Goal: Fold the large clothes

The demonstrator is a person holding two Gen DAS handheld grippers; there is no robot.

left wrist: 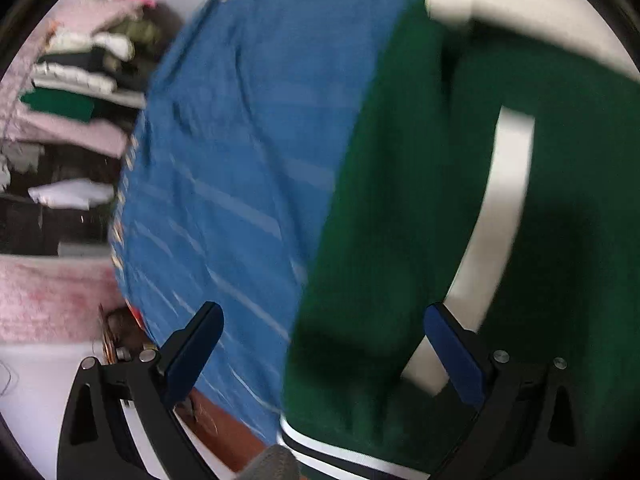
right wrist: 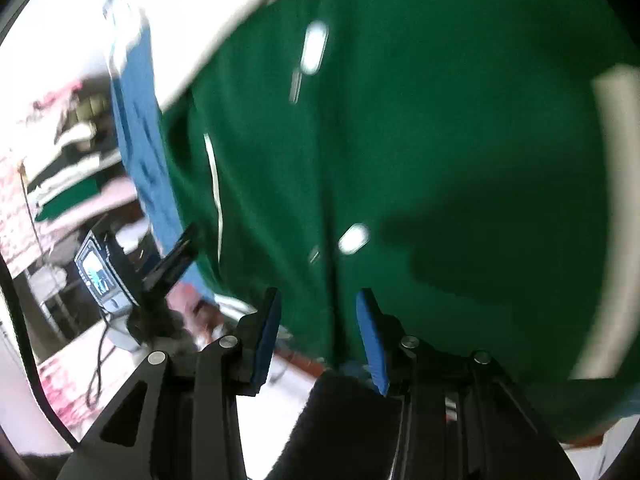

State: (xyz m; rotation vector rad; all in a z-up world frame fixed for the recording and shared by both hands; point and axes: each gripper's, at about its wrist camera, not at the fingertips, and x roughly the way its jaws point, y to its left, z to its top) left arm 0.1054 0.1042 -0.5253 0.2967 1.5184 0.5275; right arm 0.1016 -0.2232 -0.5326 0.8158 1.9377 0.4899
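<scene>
A large dark green garment (left wrist: 400,208) with a white stripe (left wrist: 500,216) and a striped hem lies spread over a blue striped cloth (left wrist: 240,160). My left gripper (left wrist: 324,320) is open wide just above the garment's near edge, nothing between its blue pads (left wrist: 192,356). In the right wrist view the green garment (right wrist: 420,140) fills most of the frame. My right gripper (right wrist: 318,304) is open, its blue pads (right wrist: 268,340) either side of a fold of green cloth without pinching it. Both views are blurred.
Shelves of folded clothes (left wrist: 80,80) stand at the left. They also show in the right wrist view (right wrist: 68,168). My left gripper's body with its small screen (right wrist: 100,276) shows at the left of the right wrist view. A pink cloth (left wrist: 52,296) lies at lower left.
</scene>
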